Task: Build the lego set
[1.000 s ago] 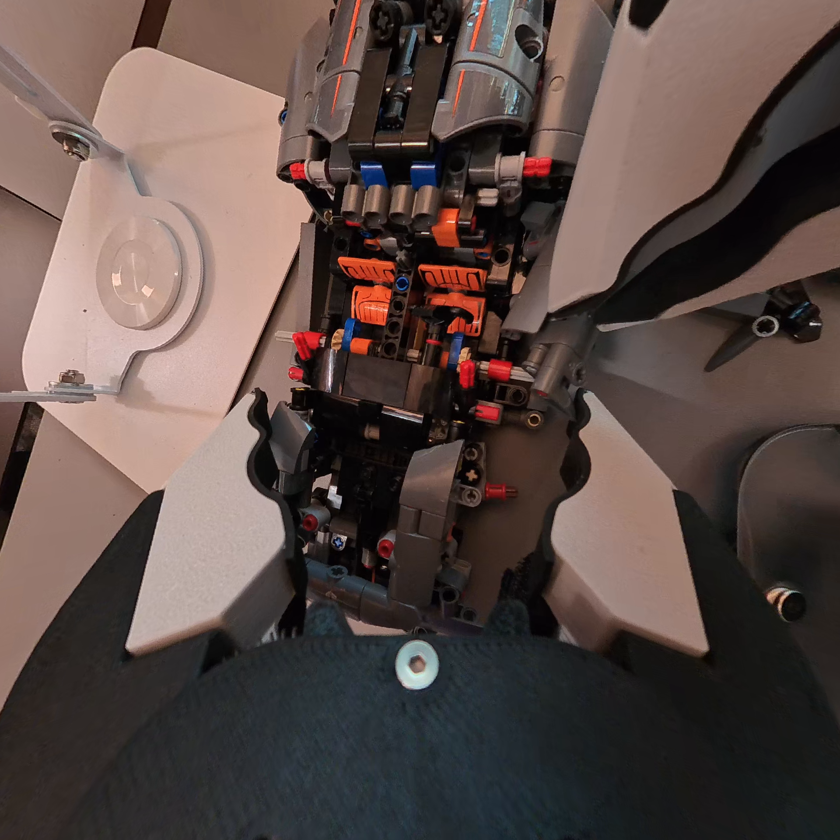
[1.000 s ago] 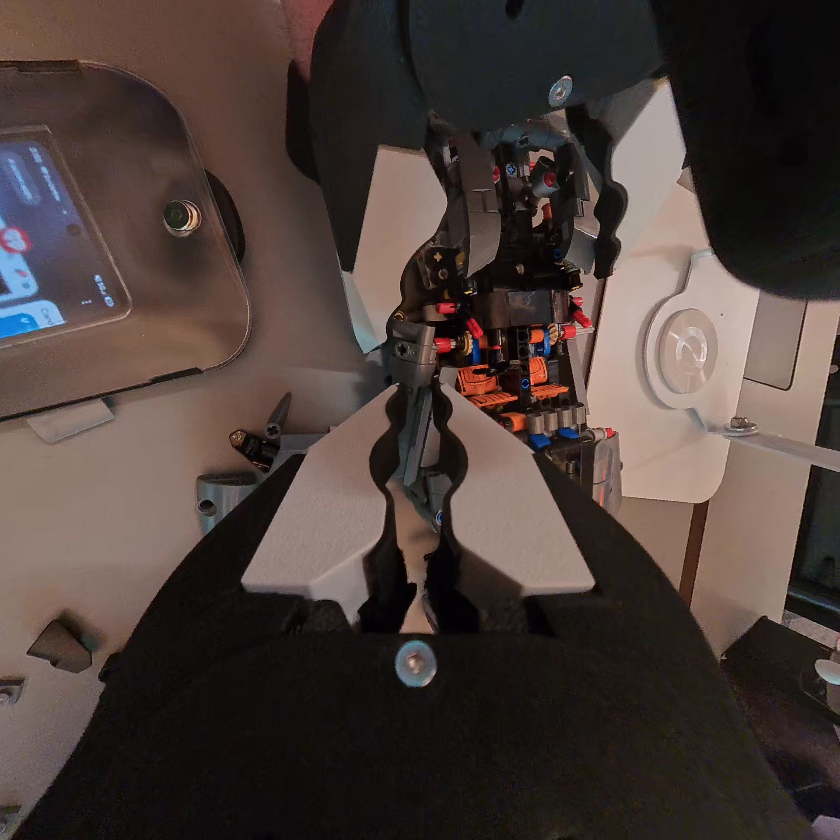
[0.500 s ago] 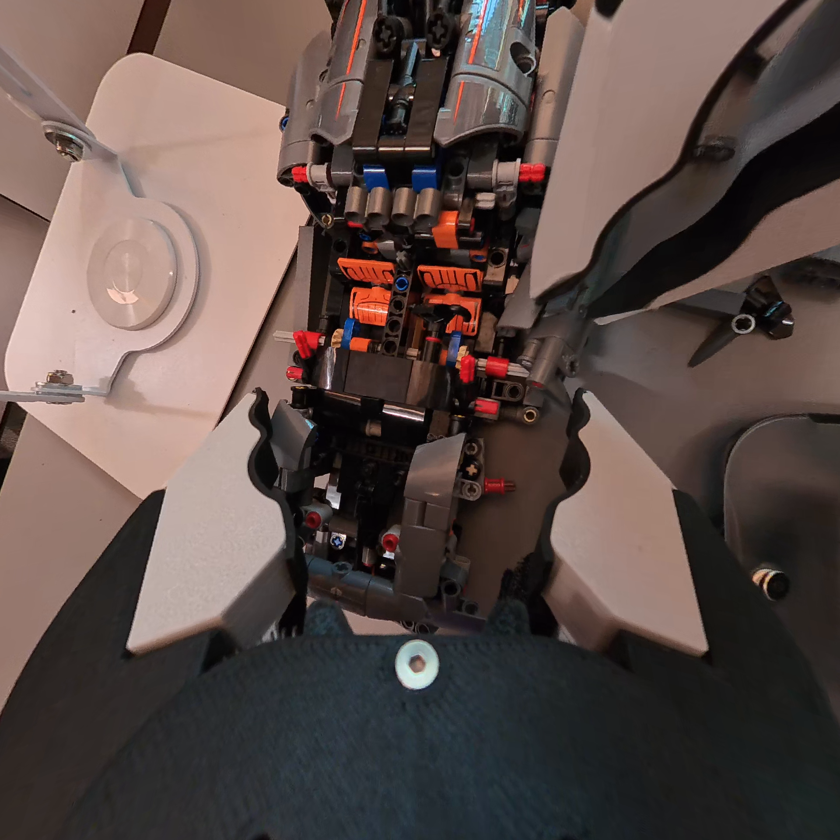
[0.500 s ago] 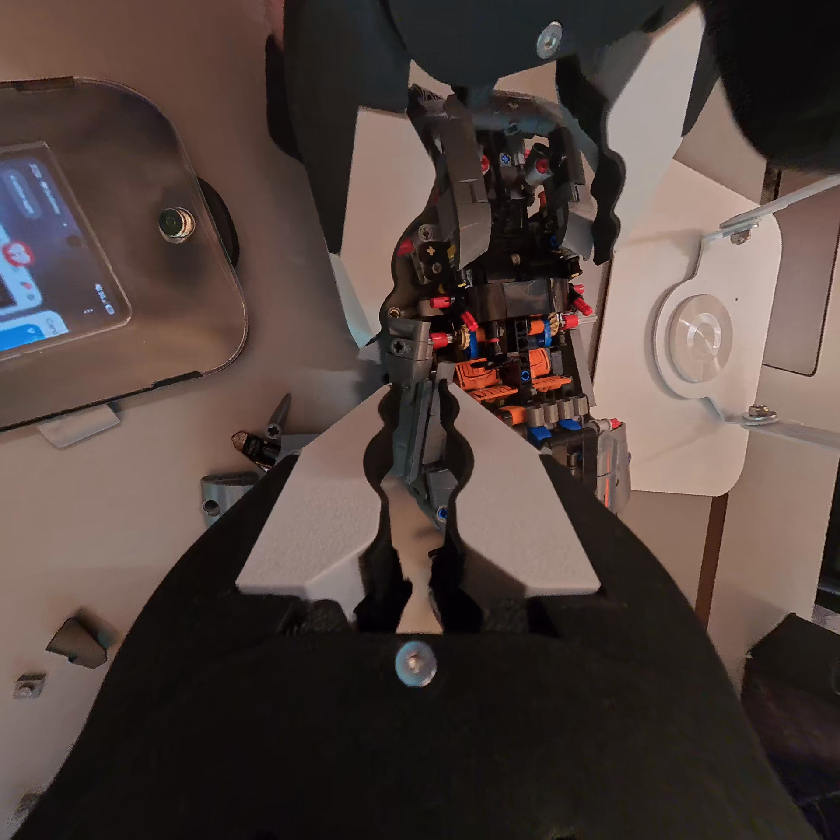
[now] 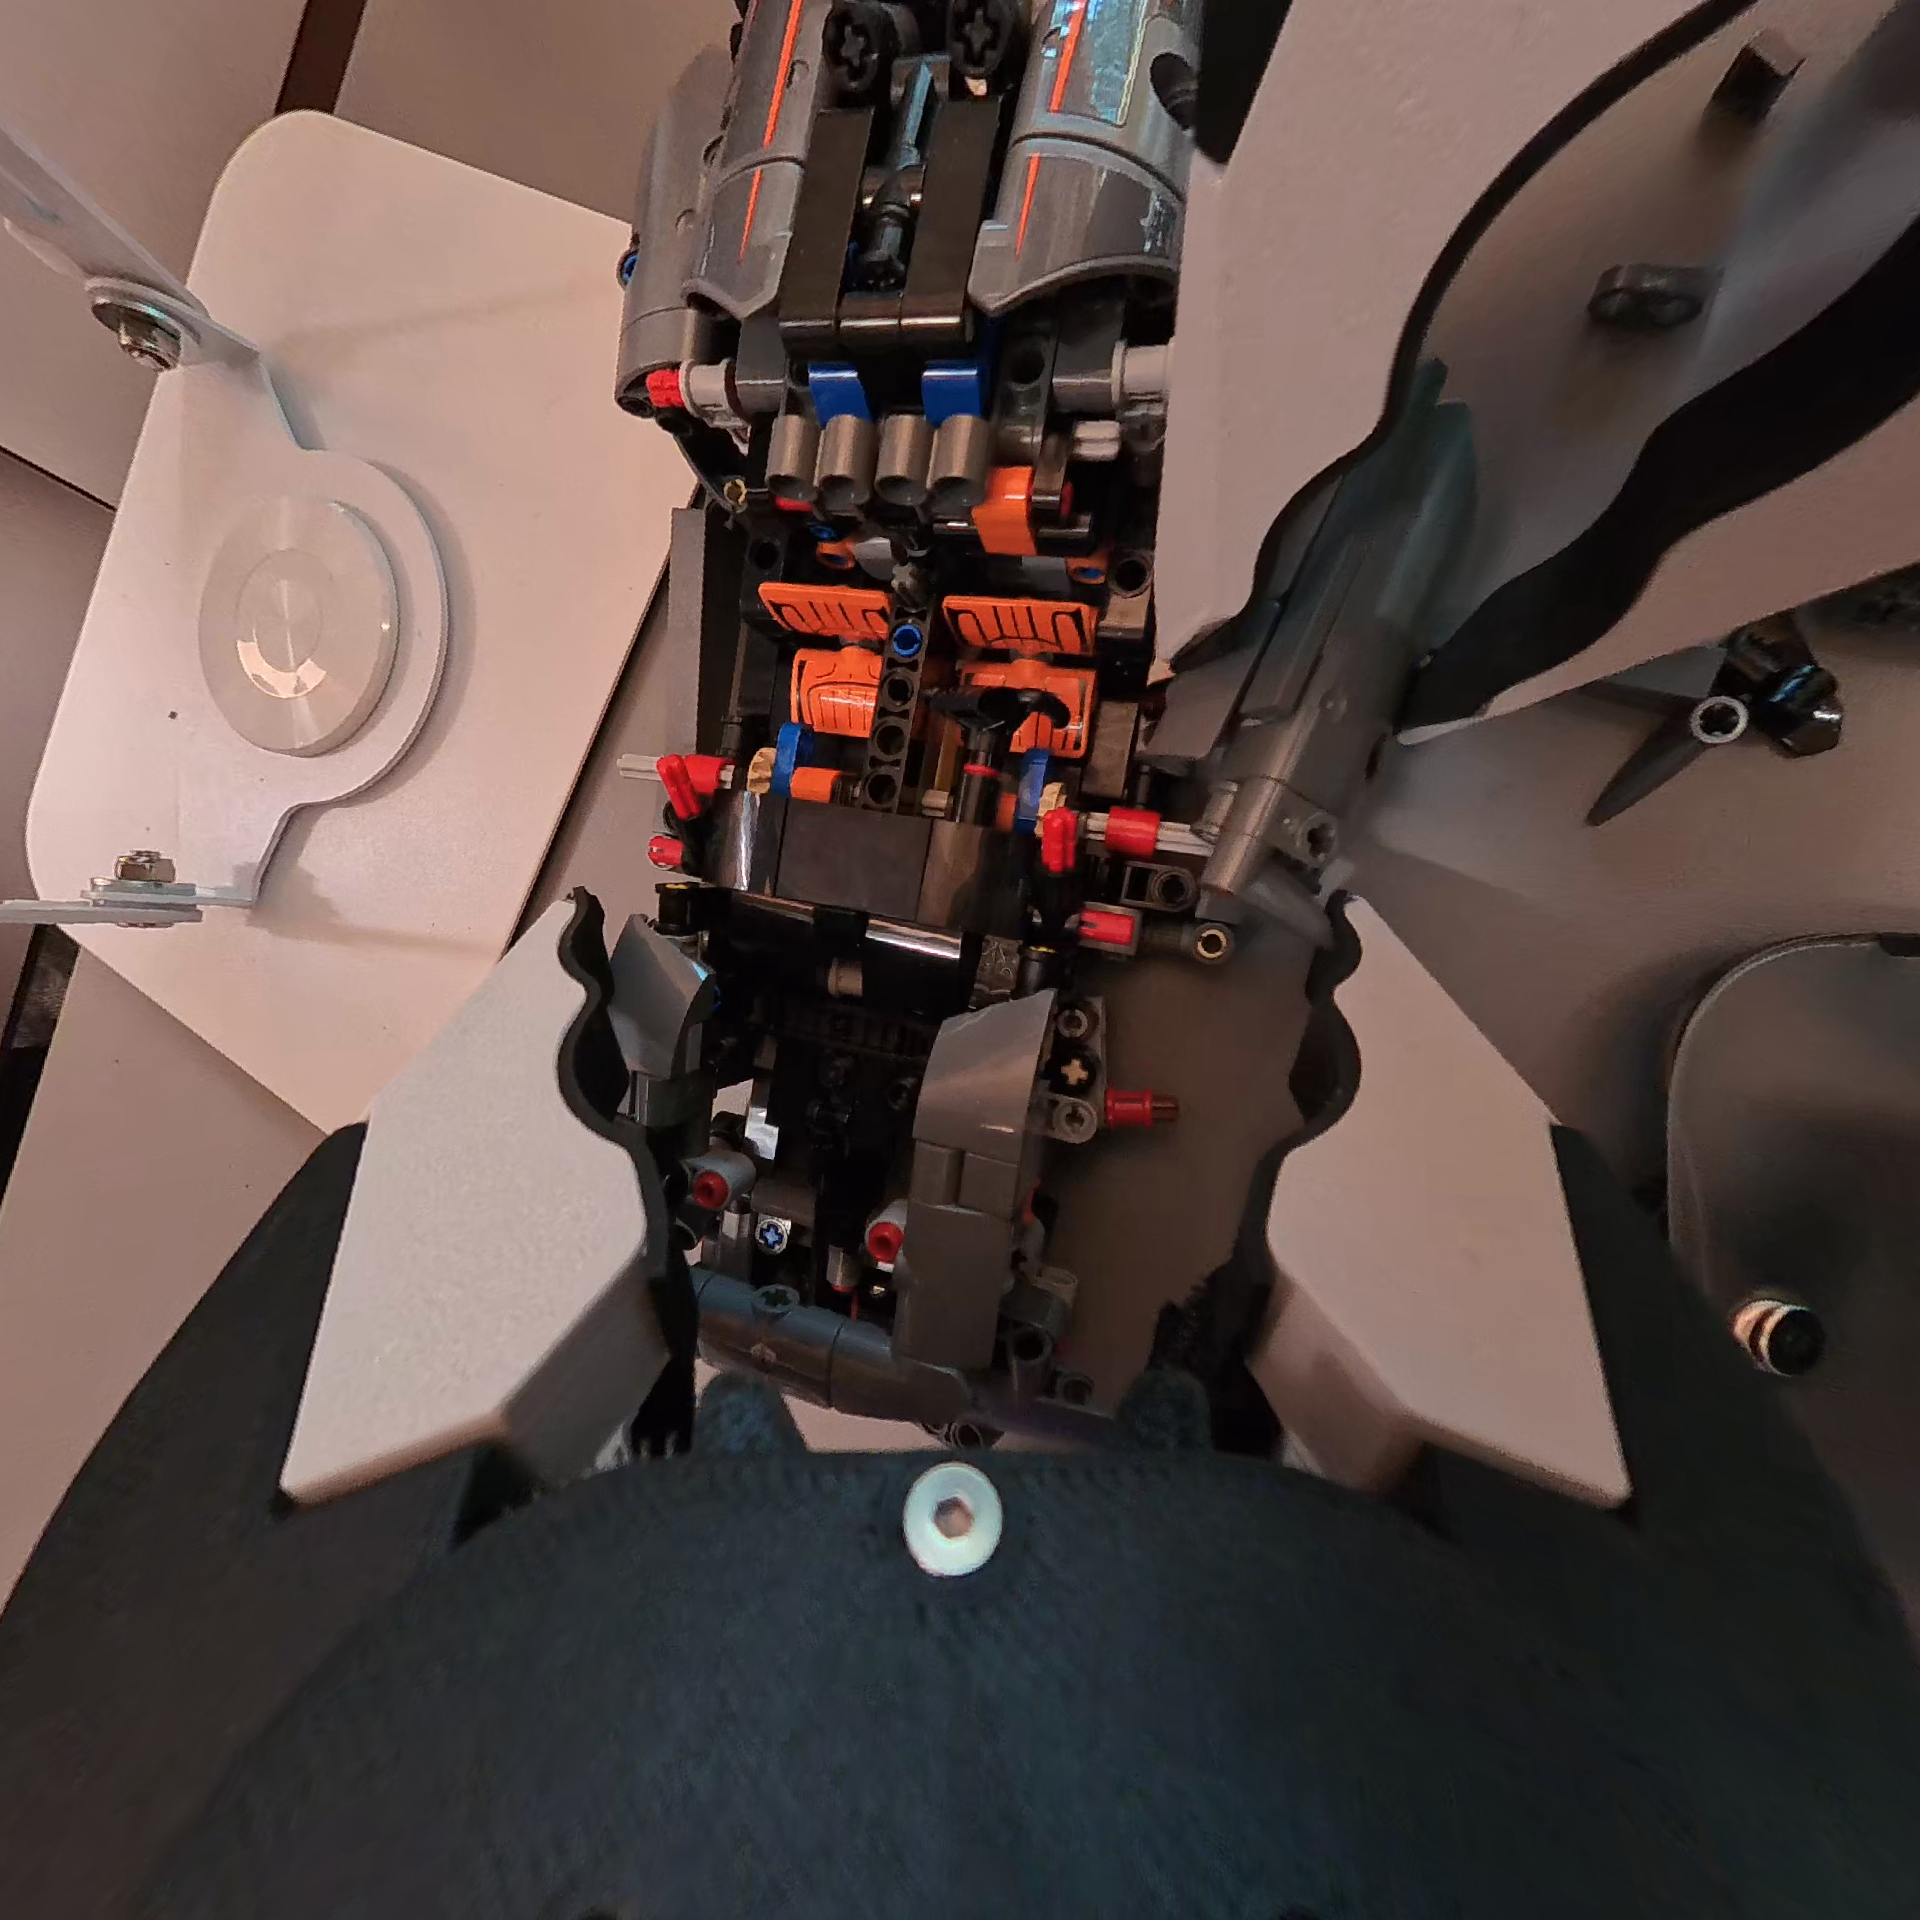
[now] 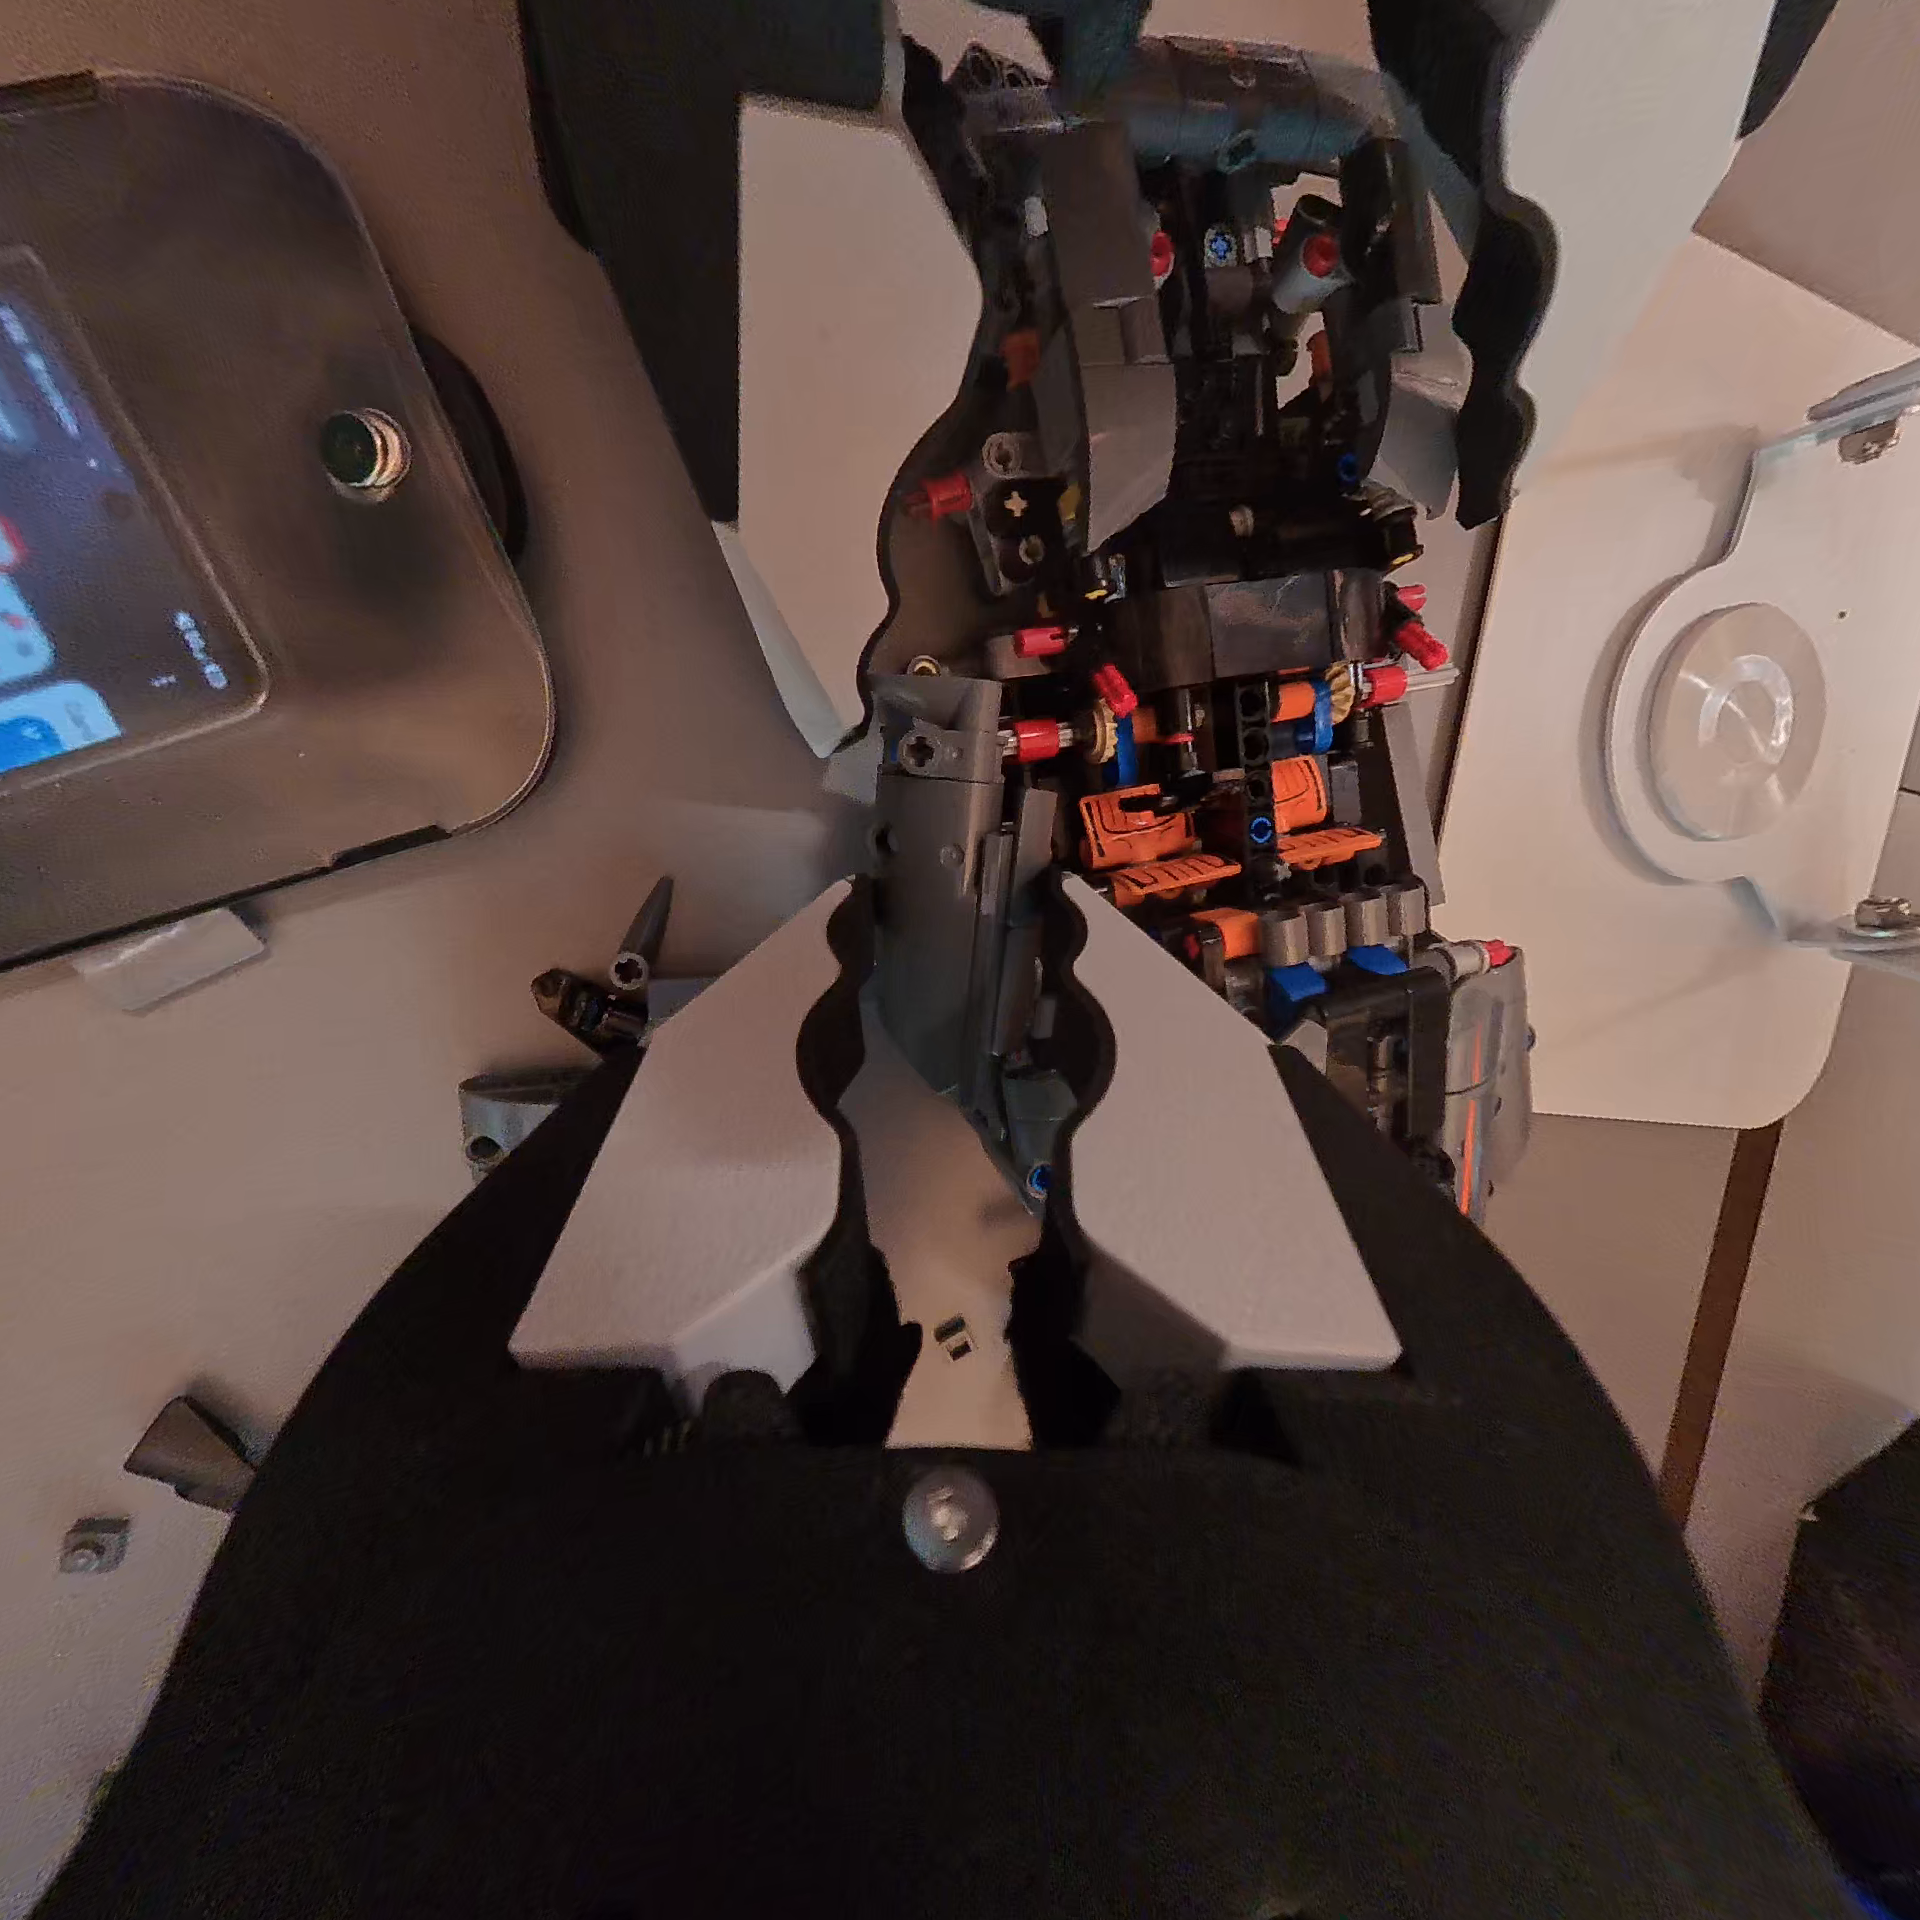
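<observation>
Nearest to the right camera, the right gripper (image 6: pixel 956 1049) pinched a grey side panel (image 6: pixel 951 935) between its fingers. Half a second before, that panel stood a little off the car; now it had moved closer, touching the red axle end (image 6: pixel 1034 740) at 12 o'clock. I think the panel was being pushed on.

The left gripper (image 5: pixel 951 1132) had its fingers spread wide around the nose of the Lego car (image 5: pixel 914 727), and I could not tell if they squeezed it. The car sat between both grippers.

Farther off, at 9 o'clock, loose dark pieces (image 6: pixel 597 987) lay on the table (image 6: pixel 208 1195).
</observation>
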`<state>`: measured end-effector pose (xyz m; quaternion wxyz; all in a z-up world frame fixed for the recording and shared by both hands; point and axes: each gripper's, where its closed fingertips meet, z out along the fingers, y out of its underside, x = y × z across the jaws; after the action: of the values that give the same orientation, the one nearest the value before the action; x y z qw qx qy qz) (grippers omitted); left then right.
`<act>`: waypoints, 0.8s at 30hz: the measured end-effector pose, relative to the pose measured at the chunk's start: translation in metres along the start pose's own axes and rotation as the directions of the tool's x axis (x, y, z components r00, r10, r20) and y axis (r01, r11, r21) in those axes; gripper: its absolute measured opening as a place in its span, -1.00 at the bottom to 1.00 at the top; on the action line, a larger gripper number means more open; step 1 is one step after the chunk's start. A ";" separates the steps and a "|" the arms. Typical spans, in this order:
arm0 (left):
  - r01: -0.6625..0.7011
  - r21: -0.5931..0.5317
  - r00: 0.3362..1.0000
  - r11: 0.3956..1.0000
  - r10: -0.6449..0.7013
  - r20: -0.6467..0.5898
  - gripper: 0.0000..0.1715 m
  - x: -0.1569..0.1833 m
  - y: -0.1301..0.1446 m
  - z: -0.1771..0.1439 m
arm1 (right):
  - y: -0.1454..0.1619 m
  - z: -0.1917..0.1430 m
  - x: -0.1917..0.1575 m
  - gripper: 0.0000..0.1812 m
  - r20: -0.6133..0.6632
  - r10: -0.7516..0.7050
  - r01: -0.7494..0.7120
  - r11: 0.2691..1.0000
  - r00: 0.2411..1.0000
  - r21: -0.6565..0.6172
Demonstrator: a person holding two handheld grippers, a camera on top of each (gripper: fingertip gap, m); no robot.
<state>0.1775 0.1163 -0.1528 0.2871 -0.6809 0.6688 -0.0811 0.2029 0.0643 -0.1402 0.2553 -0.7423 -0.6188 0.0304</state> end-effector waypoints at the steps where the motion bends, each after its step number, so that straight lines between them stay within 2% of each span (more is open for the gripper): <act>1: -0.001 0.001 1.000 1.000 0.001 -0.005 0.53 0.001 0.000 0.000 | 0.000 0.000 -0.001 -0.66 -0.003 -0.014 0.014 1.000 1.000 -0.001; 8: 0.019 0.022 0.998 1.000 -0.018 -0.057 0.57 0.005 0.000 -0.004 | 0.001 0.003 0.000 -0.67 -0.084 -0.120 0.117 0.992 0.989 -0.044; 14: 0.028 0.009 0.999 1.000 -0.028 -0.038 0.52 0.003 0.000 -0.004 | 0.001 0.004 0.001 -0.66 -0.143 -0.201 0.190 0.978 0.969 -0.083; 19: 0.024 0.002 0.999 1.000 -0.024 -0.031 0.52 0.002 0.000 -0.004 | 0.002 0.004 0.001 -0.65 -0.127 -0.190 0.183 0.981 0.973 -0.064; 24: 0.005 -0.014 1.000 1.000 -0.006 -0.013 0.52 0.001 0.002 -0.002 | 0.001 0.000 -0.001 -0.65 -0.058 -0.125 0.124 0.992 0.990 -0.020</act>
<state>0.1751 0.1147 -0.1529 0.2781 -0.6842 0.6693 -0.0816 0.2032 0.0632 -0.1406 0.2688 -0.7049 -0.6563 -0.0128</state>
